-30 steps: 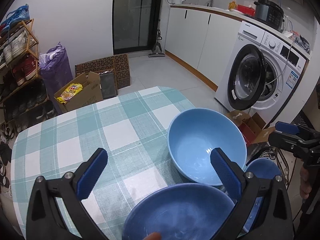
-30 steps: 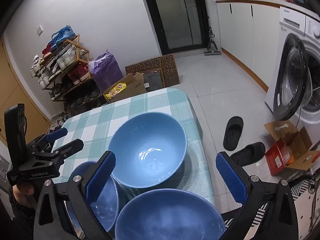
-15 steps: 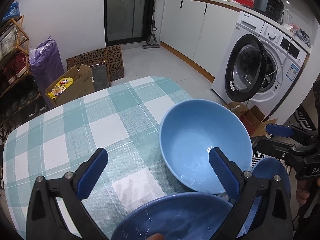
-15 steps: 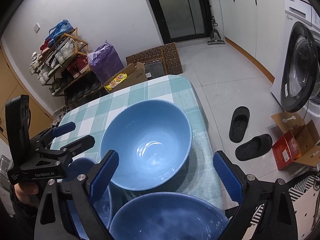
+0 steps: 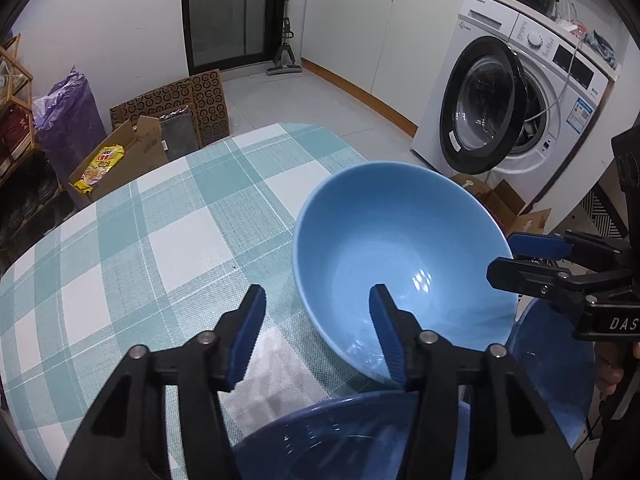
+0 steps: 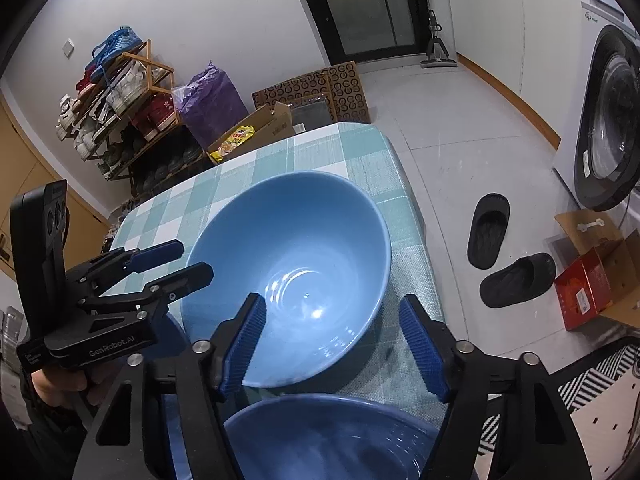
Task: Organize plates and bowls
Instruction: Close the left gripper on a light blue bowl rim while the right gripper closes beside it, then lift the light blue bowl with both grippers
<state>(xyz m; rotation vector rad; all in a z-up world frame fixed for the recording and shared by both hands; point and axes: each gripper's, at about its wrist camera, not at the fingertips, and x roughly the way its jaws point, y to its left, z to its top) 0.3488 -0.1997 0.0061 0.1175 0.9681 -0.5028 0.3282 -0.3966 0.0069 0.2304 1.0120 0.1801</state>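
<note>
Left wrist view: the left gripper [image 5: 318,330] shows its two blue pads apart with a moderate gap, narrower than half a second ago, when they stood wide. One pad lies over the checked tablecloth [image 5: 160,248]; the other sits inside the near rim of the light blue bowl [image 5: 400,248], so the jaws straddle that wall without yet clamping it.

Right wrist view: the right gripper [image 6: 332,344] has also narrowed since the earlier frames. Its pads remain apart, one overlapping the bowl's near edge, the other over bare cloth beside it. Whether either pad touches the porcelain cannot be told.

The bowl, upright a second ago, now appears tipped, its far rim raised and its near side low on the cloth. It stands near the table's right edge. Two darker blue bowls lie closer to the cameras: one directly below the left gripper [image 5: 352,436], another to the right [image 5: 552,364] beneath the right gripper's body.

Reading: both tools have advanced and begun closing around the light bowl's rim. This suggests the grasp phase of a nesting step, probably lifting it into or onto a neighbouring bowl; no stacking is done yet.
</note>
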